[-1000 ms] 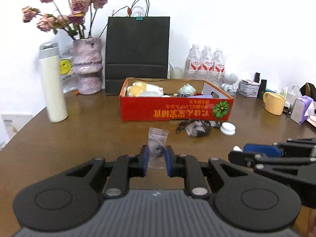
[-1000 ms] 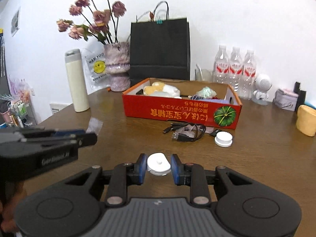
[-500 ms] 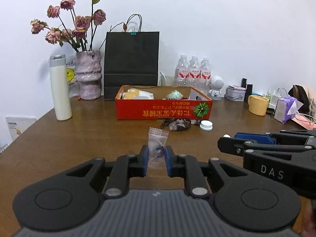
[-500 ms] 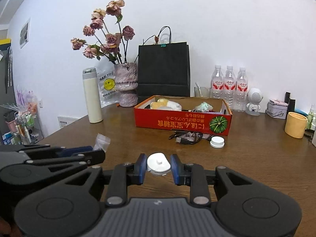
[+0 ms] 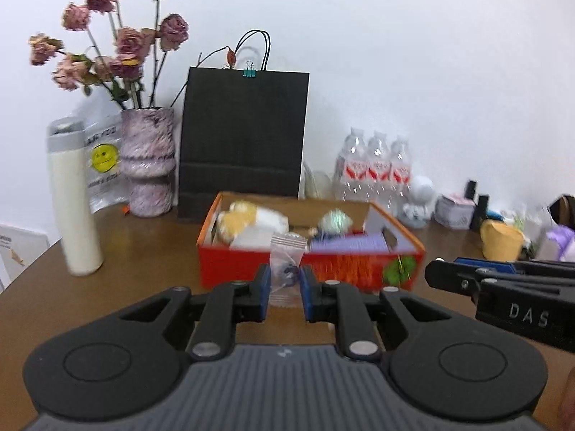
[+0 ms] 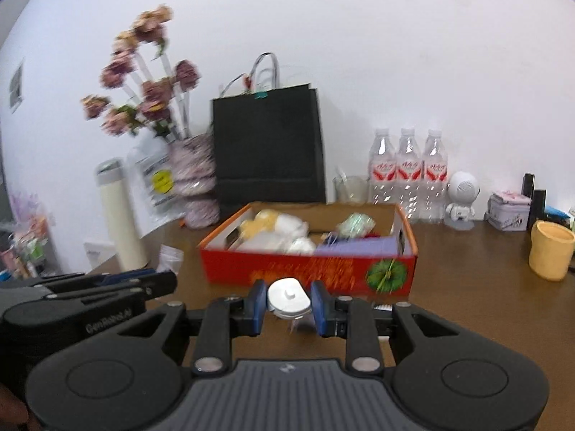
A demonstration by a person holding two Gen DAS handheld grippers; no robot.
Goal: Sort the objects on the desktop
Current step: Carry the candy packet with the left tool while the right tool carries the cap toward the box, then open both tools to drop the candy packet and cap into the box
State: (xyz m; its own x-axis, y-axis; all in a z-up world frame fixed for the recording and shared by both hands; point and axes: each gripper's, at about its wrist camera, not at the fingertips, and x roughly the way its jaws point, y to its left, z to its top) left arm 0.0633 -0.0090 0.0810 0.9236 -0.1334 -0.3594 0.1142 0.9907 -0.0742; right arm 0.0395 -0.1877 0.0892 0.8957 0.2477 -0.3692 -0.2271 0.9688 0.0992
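Left gripper point(image 5: 284, 283): one, pinching one clear packet point(image 5: 285, 256), held above the table point(image 5: 136, 262) in front of the box point(image 5: 251, 269).
Right gripper point(image 6: 289, 303): one, pinching one white cap point(image 6: 288, 296), also held just before the box.
Box: one, red, open-topped, holding several soft items, blurred and not countable.
Black bag point(image 5: 244, 143): one, upright behind the box.
Water bottles point(image 6: 408, 172): three, in a row at the wall.
Vase point(image 5: 149, 160): one, with dried roses.
Flask point(image 5: 73, 197): one, white, upright on the left.
Yellow mug point(image 6: 551, 249): one, right.
Tin point(image 6: 508, 212): one.
White figurine point(image 6: 461, 197): one, beside the bottles.
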